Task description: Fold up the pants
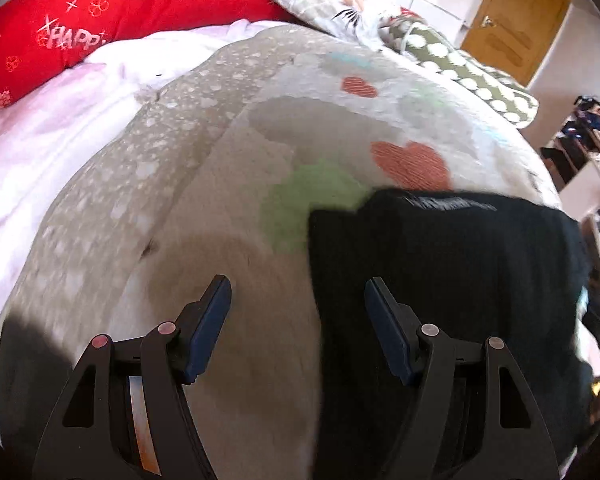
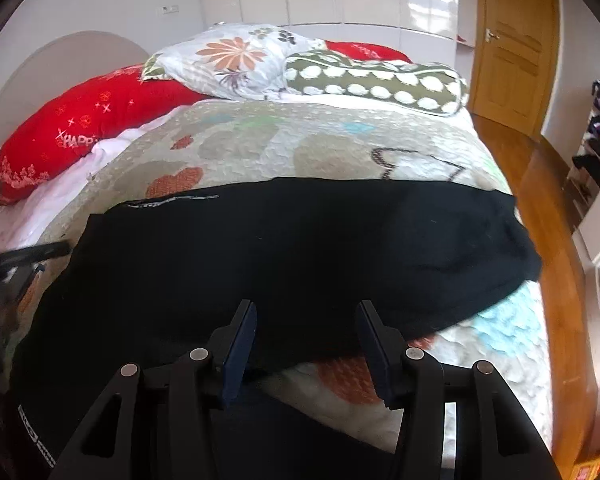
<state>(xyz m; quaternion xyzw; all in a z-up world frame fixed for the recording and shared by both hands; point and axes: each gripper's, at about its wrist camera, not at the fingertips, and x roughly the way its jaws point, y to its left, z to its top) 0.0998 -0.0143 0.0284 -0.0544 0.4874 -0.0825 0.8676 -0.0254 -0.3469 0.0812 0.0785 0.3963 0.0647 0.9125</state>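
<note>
Black pants (image 2: 284, 256) lie spread across the patterned quilt (image 2: 260, 140) on the bed, with a zip pocket near their far left edge. In the left wrist view the pants (image 1: 452, 280) fill the lower right. My left gripper (image 1: 298, 300) is open and empty, above the pants' left edge; its right finger is over the black cloth, its left over the quilt (image 1: 220, 184). My right gripper (image 2: 306, 320) is open and empty, just above the pants' near edge. The left gripper's arm (image 2: 24, 256) shows at the far left of the right wrist view.
Red pillow (image 2: 80, 128), floral pillow (image 2: 236, 60) and green dotted bolster (image 2: 376, 84) lie at the bed's head. White sheet (image 1: 40, 140) shows left of the quilt. Wooden floor (image 2: 540, 208), a door (image 2: 512, 48) and shelves (image 2: 592, 152) are to the right.
</note>
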